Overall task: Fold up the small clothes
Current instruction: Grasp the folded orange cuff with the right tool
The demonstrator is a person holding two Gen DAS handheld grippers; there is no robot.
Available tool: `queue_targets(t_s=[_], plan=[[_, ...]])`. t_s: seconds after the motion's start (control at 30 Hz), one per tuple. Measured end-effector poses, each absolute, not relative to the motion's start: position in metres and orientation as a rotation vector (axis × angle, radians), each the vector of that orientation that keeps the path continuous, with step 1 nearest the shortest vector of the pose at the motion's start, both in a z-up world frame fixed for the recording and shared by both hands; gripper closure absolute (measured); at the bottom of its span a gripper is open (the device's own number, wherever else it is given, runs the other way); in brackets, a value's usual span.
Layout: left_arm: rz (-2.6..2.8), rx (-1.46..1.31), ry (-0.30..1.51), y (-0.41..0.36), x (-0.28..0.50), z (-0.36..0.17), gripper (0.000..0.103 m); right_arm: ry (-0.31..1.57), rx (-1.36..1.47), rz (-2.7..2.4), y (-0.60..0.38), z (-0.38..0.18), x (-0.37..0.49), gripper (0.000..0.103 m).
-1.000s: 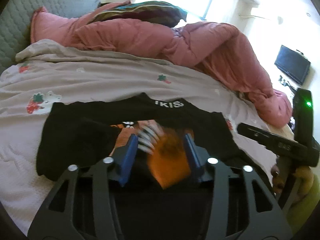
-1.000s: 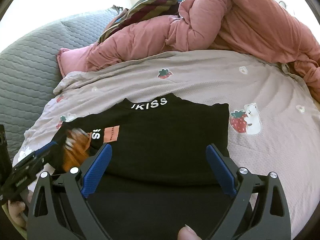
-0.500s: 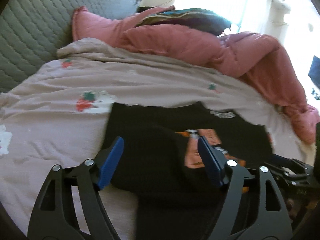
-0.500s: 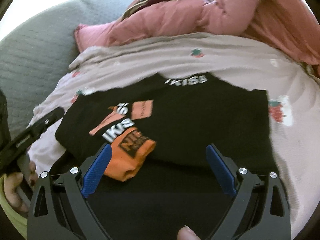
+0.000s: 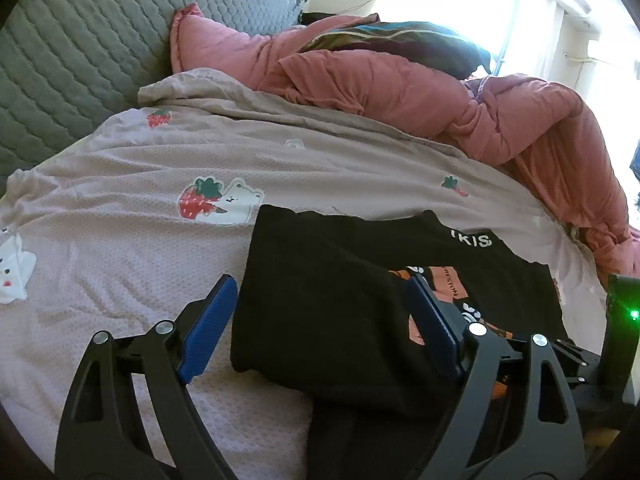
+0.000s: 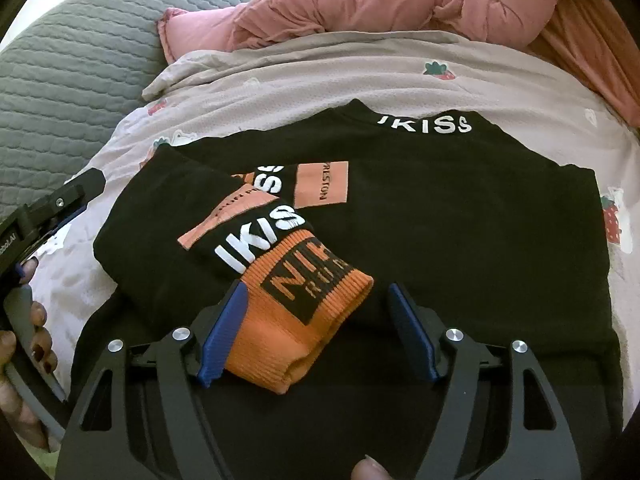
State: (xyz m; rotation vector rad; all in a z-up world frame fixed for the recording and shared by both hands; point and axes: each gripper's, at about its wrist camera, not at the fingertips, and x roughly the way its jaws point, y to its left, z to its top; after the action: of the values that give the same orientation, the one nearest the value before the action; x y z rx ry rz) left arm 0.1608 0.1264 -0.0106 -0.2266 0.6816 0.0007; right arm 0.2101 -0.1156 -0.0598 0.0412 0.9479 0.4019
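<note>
left gripper [image 5: 320, 324]: angled downward, fingers wide, opening, nothing pressed | right gripper [image 6: 316, 332]: angled steeply downward, fingers closing, not yet clamped | left hand [image 6: 24, 344]: wrapped round its handle

A black top [image 6: 460, 220] is printed with white lettering at the collar and sleeve, with salmon-pink patches. Its sleeve cuff [image 6: 300, 312] is ribbed orange and marked with a black block of orange letters. The bed sheet [image 5: 132, 240] is pale pinkish-grey, patterned with red strawberries and white bears. A salmon-pink quilt [image 5: 420, 96] is seen behind it, and a grey quilted headboard [image 5: 72, 48]. Blue pads are carried on black fingers [image 6: 224, 332].
</note>
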Motion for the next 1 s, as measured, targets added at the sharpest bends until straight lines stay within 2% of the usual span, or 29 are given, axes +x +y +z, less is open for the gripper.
queue_targets(t_s=[0.1, 0.17, 0.2, 0.23, 0.33, 0.7, 1.0], plan=[[0.004, -0.233, 0.684, 0.128, 0.161, -0.011, 0.024, 0.937, 0.029, 0.413, -0.112, -0.059, 0.211, 0.052], [0.007, -0.237, 0.677, 0.129, 0.161, -0.01, 0.024, 0.921, 0.032, 0.418, -0.113, -0.056, 0.211, 0.069], [0.01, -0.241, 0.671, 0.13, 0.16, -0.009, 0.024, 0.901, 0.037, 0.424, -0.113, -0.053, 0.21, 0.083], [0.011, -0.244, 0.668, 0.131, 0.16, -0.009, 0.024, 0.89, 0.034, 0.428, -0.113, -0.051, 0.209, 0.085], [0.016, -0.249, 0.666, 0.132, 0.161, -0.009, 0.024, 0.849, 0.033, 0.446, -0.112, -0.041, 0.206, 0.089], [0.019, -0.264, 0.639, 0.137, 0.159, -0.005, 0.024, 0.639, -0.017, 0.409, -0.137, 0.023, 0.205, 0.09], [0.019, -0.265, 0.637, 0.136, 0.159, -0.004, 0.024, 0.58, -0.029, 0.279, -0.186, 0.047, 0.221, 0.09]])
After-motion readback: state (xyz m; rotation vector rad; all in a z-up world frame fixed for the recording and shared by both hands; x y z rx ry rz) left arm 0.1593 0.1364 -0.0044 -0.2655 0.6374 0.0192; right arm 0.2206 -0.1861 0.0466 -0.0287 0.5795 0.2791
